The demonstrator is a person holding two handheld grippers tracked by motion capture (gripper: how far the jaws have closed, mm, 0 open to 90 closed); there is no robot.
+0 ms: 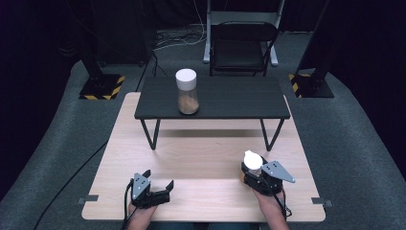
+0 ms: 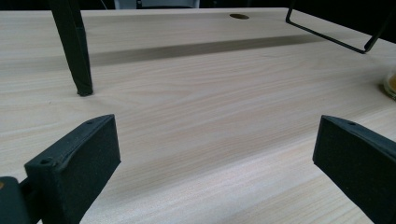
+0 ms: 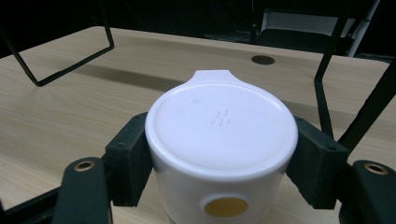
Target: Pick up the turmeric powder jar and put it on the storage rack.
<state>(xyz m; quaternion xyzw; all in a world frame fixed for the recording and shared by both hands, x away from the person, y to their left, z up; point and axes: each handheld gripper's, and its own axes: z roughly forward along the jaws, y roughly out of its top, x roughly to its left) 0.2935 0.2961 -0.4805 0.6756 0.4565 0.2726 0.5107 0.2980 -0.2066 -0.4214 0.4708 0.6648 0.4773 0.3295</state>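
1. fingers [image 3: 130, 158] of the right gripper [image 1: 256, 173] press against both sides of a white-capped bottle [image 3: 221, 154], clamping it just under its lid.
2. fingers [image 2: 74, 163] of the left gripper [image 1: 155, 187] stand wide apart with nothing between them, just bare wood.
3. the wooden table [image 1: 201, 158] is the landmark: the right gripper and its bottle sit over the table's near right part, the left gripper over its near left part, the two well apart.
4. a black shelf [image 1: 210, 98] on thin wire legs stands on the table's far half.
5. a clear jar [image 1: 186, 91] with a white lid and brown contents stands upright on the shelf, left of its middle, far from both grippers.
6. the held bottle's lid has a small tab on its far edge and a round amber spot on its near side.
7. beyond the table's far edge stands a black folding chair [image 1: 242, 45] on grey floor.
8. a hand [image 1: 270, 203] reaches in from the table's near edge behind each gripper.
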